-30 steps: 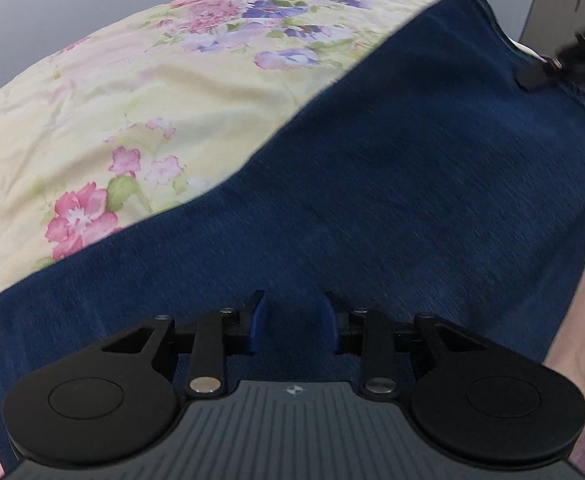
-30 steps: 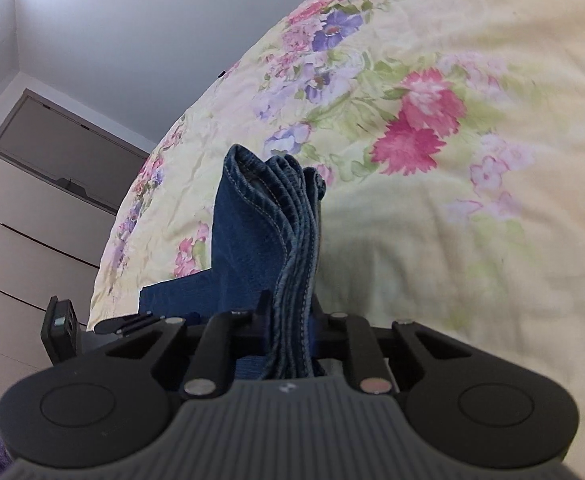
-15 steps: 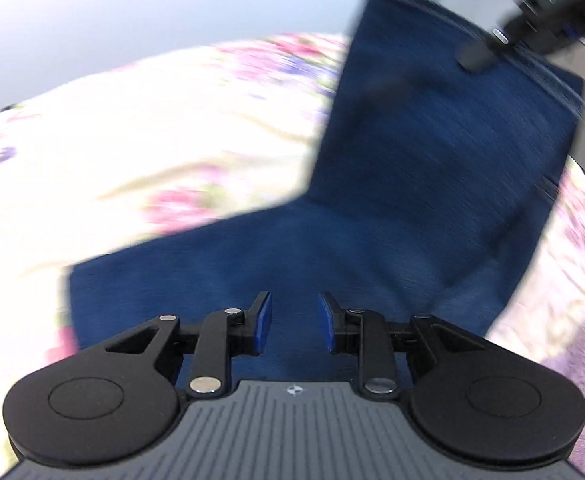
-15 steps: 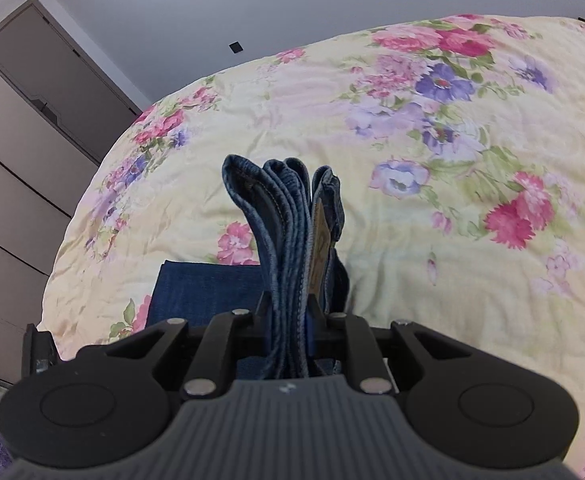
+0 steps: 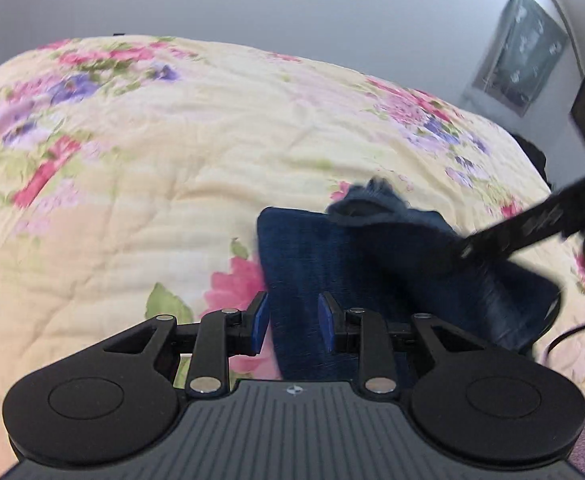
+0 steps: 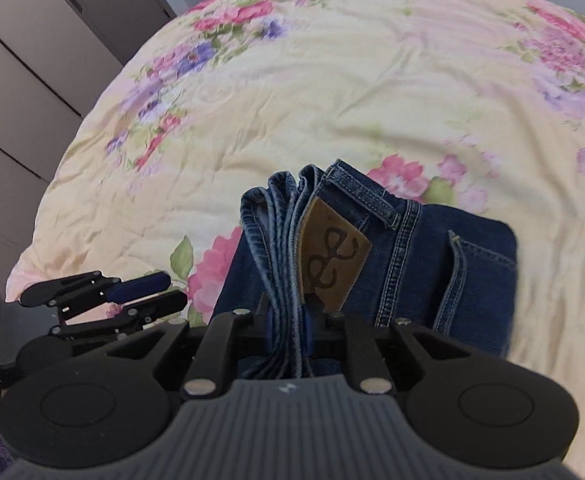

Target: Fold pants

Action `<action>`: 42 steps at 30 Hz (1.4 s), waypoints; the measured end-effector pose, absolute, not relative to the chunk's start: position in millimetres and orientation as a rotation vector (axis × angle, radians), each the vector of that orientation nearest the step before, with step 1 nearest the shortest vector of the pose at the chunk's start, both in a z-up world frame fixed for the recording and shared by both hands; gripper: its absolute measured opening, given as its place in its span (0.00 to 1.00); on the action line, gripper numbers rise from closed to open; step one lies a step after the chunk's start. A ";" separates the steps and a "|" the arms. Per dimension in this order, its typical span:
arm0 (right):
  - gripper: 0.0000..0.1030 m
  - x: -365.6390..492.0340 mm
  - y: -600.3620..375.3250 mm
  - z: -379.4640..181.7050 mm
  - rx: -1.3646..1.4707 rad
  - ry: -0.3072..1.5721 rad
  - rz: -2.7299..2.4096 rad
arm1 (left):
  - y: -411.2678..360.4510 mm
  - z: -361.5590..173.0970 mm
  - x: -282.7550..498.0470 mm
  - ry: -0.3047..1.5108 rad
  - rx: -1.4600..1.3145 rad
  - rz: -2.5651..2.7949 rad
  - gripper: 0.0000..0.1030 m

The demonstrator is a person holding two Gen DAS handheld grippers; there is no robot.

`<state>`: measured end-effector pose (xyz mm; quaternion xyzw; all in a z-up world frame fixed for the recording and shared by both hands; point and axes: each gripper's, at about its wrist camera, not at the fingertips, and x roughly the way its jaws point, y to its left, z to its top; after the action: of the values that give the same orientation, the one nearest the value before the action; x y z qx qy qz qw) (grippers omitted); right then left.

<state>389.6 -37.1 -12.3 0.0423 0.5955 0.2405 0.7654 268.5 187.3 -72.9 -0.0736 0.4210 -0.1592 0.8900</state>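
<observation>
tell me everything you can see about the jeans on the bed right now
The jeans are dark blue denim with pale contrast stitching, a belt loop and a tan leather-look waistband patch. They lie folded over on the floral quilt. The right gripper is shut on a bunched stack of hems and waistband, lifting that edge. The left gripper hangs open at their side edge.

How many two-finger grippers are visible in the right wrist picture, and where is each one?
2. The right black two-finger gripper is at the bottom centre, shut on the dark blue denim pants. The left black two-finger gripper is at the lower left, over the floral quilted bedspread. None seems hidden.
</observation>
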 end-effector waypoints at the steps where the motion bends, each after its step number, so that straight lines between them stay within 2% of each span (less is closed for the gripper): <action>1: 0.10 390.4 -25.4 -24.9 0.083 1.316 0.524 | 192.3 -75.3 269.2 0.879 -0.169 -0.334 0.32; 6: 0.15 389.2 2.8 -70.2 0.054 1.382 0.528 | 210.5 -86.1 266.6 0.890 -0.271 -0.363 0.38; 8: 0.20 388.9 3.4 -76.1 0.080 1.389 0.536 | 213.6 -89.3 268.7 0.887 -0.305 -0.369 0.40; 10: 0.32 390.8 1.1 -77.6 0.131 1.398 0.547 | 215.7 -91.0 271.1 0.886 -0.345 -0.367 0.41; 11: 0.34 392.6 -1.2 -75.8 0.172 1.396 0.564 | 216.4 -91.5 271.9 0.885 -0.367 -0.368 0.41; 14: 0.34 396.1 -9.2 -64.2 0.244 1.361 0.581 | 218.2 -90.4 270.8 0.876 -0.438 -0.380 0.47; 20: 0.34 398.0 -49.8 -31.6 0.187 1.249 0.508 | 210.1 -108.0 284.1 0.916 -0.578 -0.370 0.58; 21: 0.30 397.1 -59.5 -31.1 0.162 1.232 0.481 | 209.6 -115.4 289.4 0.930 -0.623 -0.368 0.58; 22: 0.21 396.3 -68.0 -31.7 0.136 1.219 0.465 | 209.4 -122.1 294.2 0.941 -0.663 -0.371 0.58; 25: 0.12 393.8 -104.8 -39.6 0.092 1.185 0.419 | 207.0 -142.7 309.3 0.966 -0.766 -0.352 0.58; 27: 0.10 392.9 -125.2 -46.6 0.081 1.170 0.393 | 204.1 -151.8 318.0 0.979 -0.808 -0.360 0.58; 34: 0.07 392.8 -174.9 -79.8 0.157 1.169 0.370 | 172.7 -149.7 353.2 1.002 -0.705 -0.375 0.56; 38: 0.07 388.6 -170.1 -94.3 0.199 1.179 0.411 | 138.7 -126.5 364.8 1.009 -0.469 -0.386 0.54; 41: 0.08 384.7 -163.3 -100.6 0.193 1.172 0.421 | 113.1 -112.9 358.9 0.995 -0.249 -0.353 0.34; 42: 0.08 384.4 -163.3 -100.9 0.198 1.170 0.418 | 108.5 -107.7 354.3 0.973 -0.205 -0.361 0.31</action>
<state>384.4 -163.3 -100.9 0.0928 0.5473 0.1954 0.8085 354.3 108.5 -107.7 -0.0977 0.4643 -0.1722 0.8633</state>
